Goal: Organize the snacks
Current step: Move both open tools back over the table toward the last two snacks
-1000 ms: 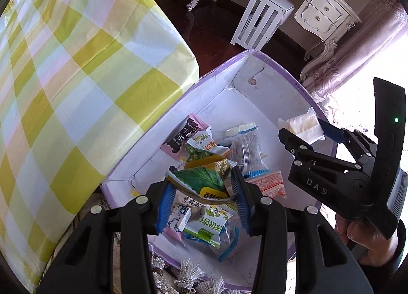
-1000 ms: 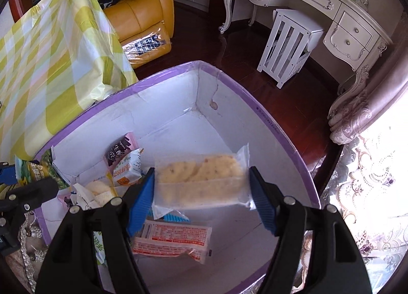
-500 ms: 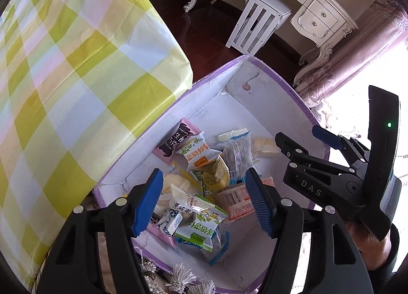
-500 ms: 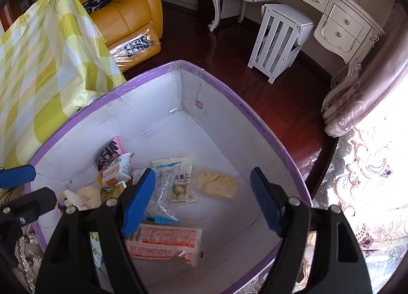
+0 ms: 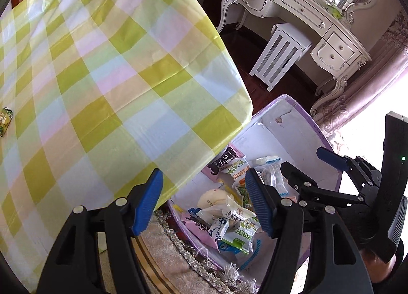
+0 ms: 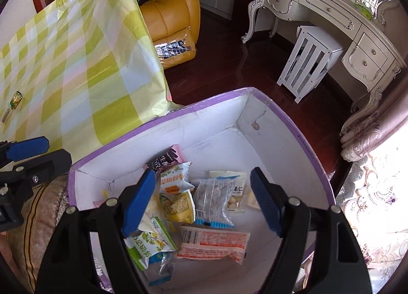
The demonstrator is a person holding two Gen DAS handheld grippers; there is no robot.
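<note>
A white box with a purple rim (image 6: 293, 125) stands on the floor beside the table; it also shows in the left wrist view (image 5: 303, 113). Several snack packets (image 6: 201, 199) lie loose inside it, among them an orange-and-white packet (image 6: 214, 241) and a clear bag of nuts (image 6: 213, 195). My right gripper (image 6: 202, 201) is open and empty above the box. My left gripper (image 5: 204, 203) is open and empty, over the table's edge and the box's near corner. A small green snack (image 5: 5, 120) lies on the table at the far left, also in the right wrist view (image 6: 15, 99).
The table has a yellow checked cloth (image 5: 102, 69). A fringed rug (image 5: 178, 250) lies under the box. A white stool (image 6: 308, 62) and an ornate white desk (image 6: 331, 16) stand behind, an orange sofa (image 6: 170, 8) at the back left.
Both grippers opened and let go of their packets, which now lie in the box. The left gripper has since swung left and up toward the table; the right has pulled back a little.
</note>
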